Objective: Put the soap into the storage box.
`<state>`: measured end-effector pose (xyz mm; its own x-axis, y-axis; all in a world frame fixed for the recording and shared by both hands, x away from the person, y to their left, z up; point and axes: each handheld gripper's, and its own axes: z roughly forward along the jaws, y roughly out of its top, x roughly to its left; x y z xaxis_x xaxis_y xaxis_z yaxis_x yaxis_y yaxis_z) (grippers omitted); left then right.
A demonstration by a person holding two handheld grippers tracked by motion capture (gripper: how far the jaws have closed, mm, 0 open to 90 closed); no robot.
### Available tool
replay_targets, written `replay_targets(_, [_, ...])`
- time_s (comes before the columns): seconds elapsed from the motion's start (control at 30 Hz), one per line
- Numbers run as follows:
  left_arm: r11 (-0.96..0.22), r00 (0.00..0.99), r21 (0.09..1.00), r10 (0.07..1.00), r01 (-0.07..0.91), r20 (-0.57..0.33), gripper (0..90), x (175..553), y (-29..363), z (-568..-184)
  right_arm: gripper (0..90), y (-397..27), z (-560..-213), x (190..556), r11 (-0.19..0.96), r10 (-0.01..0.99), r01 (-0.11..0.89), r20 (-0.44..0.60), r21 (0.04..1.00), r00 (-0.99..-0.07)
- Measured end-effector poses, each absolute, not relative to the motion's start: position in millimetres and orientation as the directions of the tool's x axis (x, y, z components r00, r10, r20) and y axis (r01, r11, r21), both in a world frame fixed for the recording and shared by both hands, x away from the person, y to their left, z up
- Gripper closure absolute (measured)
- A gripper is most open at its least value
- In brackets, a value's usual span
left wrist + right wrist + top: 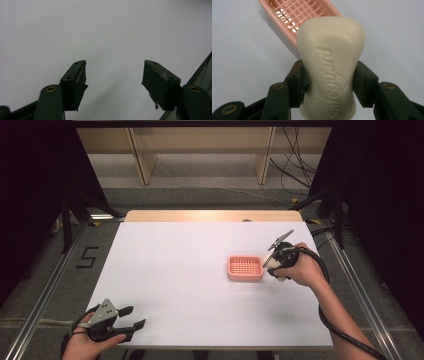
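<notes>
Right hand-held gripper (329, 82): clamped narrow on a cream soap bar (330, 62), held just right of the dish.
Left hand-held gripper (131, 317): jaws wide, nothing between, low over the near-left worktop (175, 270).
Surroundings: pink slotted soap dish (245, 268) on white worktop, way unobstructed.

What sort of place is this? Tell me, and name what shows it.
Probably a lab or data-recording workspace, not a home. A bare white table stands on a metal-rail frame, dark curtains hang at both sides, and loose cables lie on the floor behind. A taped number marks the floor.
</notes>
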<state>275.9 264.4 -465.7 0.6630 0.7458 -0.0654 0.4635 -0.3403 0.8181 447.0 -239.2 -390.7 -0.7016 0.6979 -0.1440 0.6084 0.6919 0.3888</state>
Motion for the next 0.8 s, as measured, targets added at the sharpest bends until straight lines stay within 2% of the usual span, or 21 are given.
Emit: replay_targets(0.8, [-0.341,0.663,0.821,0.746,0.457,-0.059,35.0,276,265,-465,50.5,-222,-390,454,0.709,0.68,0.591,-0.152,0.386,-0.717])
